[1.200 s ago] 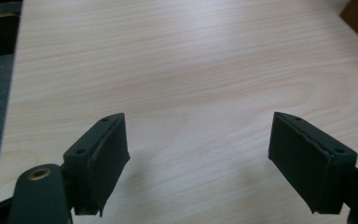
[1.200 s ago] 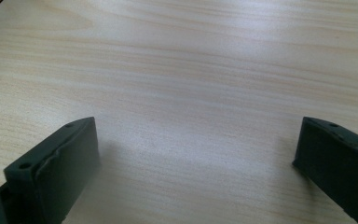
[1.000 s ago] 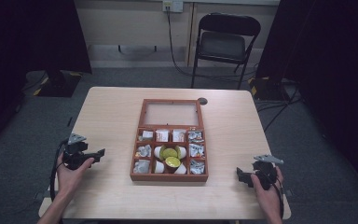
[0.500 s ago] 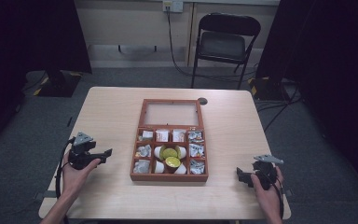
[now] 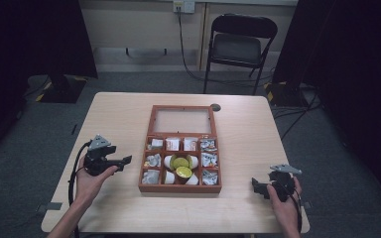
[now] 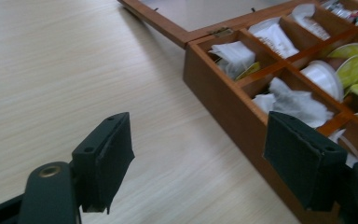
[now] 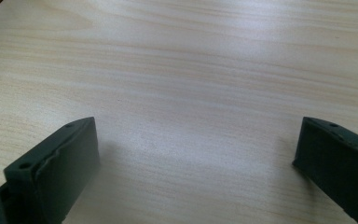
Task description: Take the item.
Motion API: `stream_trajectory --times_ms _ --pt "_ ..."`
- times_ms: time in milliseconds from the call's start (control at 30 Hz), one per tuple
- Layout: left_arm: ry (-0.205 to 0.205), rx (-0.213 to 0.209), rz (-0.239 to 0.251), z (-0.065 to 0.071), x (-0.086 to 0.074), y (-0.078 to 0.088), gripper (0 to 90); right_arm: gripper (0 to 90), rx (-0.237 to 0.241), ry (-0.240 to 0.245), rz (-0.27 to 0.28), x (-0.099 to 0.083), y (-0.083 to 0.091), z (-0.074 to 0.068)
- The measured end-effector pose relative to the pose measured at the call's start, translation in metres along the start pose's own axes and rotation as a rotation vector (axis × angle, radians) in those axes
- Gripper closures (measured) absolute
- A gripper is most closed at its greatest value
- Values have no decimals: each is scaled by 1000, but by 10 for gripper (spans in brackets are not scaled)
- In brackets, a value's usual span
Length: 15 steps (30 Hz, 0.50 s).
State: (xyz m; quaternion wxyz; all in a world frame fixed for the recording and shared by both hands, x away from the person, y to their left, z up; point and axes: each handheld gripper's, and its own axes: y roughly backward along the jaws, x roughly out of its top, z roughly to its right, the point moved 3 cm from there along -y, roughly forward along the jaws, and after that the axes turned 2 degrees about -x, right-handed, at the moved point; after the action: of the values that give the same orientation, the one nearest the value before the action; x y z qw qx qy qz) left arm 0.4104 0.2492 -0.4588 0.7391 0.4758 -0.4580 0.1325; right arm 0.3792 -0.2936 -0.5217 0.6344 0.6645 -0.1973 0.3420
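A brown wooden box lies open at the table's middle, its glass-paned lid flat behind it. Its compartments hold white tea bags and yellow-topped white pods. My left gripper is open, just left of the box and pointing at it. In the left gripper view the box's corner sits between the wide jaws, with a tea bag and pods beyond. My right gripper is open near the table's front right, with bare wood between its jaws.
The light wooden table has bare room on both sides of the box. A small dark disc lies by the lid's far right corner. A black folding chair stands behind the table.
My left gripper has moved right, closer to the box's left side. The right gripper has stayed in place.
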Motion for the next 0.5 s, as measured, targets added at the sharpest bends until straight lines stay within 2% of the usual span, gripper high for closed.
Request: stream_trajectory --times_ms 167,300,367,500 --pt "4 -10 4 3 8 -5 243 0 -2 0 0 0 0 0" --pt "-14 -26 25 9 16 -5 257 0 -2 0 0 0 0 0" --pt "-14 -49 17 13 17 -7 268 0 -3 0 0 0 0 0" --pt "-40 -56 13 19 21 -9 268 0 -3 0 0 0 0 0"
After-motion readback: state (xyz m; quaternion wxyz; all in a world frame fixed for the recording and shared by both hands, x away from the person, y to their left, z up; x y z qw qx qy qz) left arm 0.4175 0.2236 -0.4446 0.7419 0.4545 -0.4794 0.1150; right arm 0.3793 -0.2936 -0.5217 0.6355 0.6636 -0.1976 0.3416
